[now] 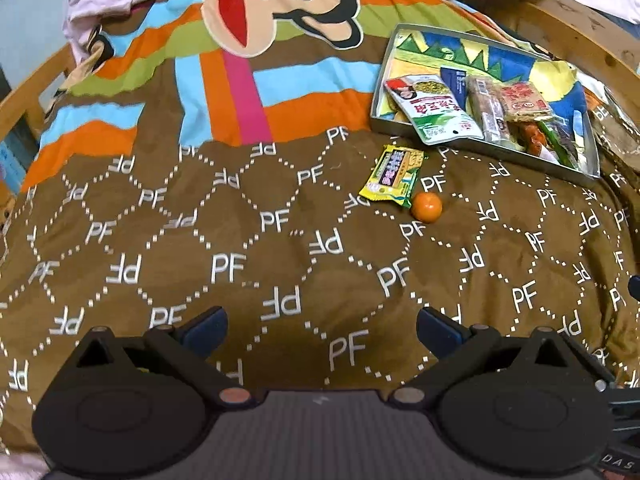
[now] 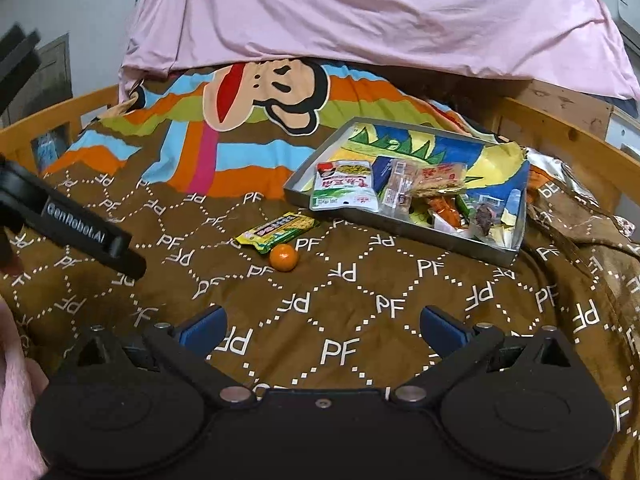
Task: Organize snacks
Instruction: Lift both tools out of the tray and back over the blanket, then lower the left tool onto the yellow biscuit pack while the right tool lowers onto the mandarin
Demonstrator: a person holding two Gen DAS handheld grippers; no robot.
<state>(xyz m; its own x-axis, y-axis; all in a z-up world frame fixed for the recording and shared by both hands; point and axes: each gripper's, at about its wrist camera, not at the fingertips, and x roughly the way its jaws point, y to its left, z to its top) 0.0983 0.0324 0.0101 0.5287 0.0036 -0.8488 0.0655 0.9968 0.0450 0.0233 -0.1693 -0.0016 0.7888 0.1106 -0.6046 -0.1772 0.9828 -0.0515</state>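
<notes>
A grey metal tray [image 1: 472,146] [image 2: 400,229] lies on the brown bedspread and holds several snack packets, among them a green-and-white pouch [image 1: 434,109] [image 2: 344,192]. A yellow-green snack packet [image 1: 394,176] [image 2: 276,231] and a small orange fruit [image 1: 427,207] [image 2: 284,257] lie on the blanket just in front of the tray. My left gripper [image 1: 322,330] is open and empty, well short of them. My right gripper [image 2: 323,329] is open and empty too. The left gripper's body [image 2: 80,232] shows at the left of the right wrist view.
A brown "PF" blanket [image 1: 280,264] with a cartoon monkey covers the bed. A pink pillow [image 2: 380,16] lies at the far end. Wooden bed rails [image 2: 576,140] run along both sides. A crinkled foil bag [image 2: 560,176] lies right of the tray.
</notes>
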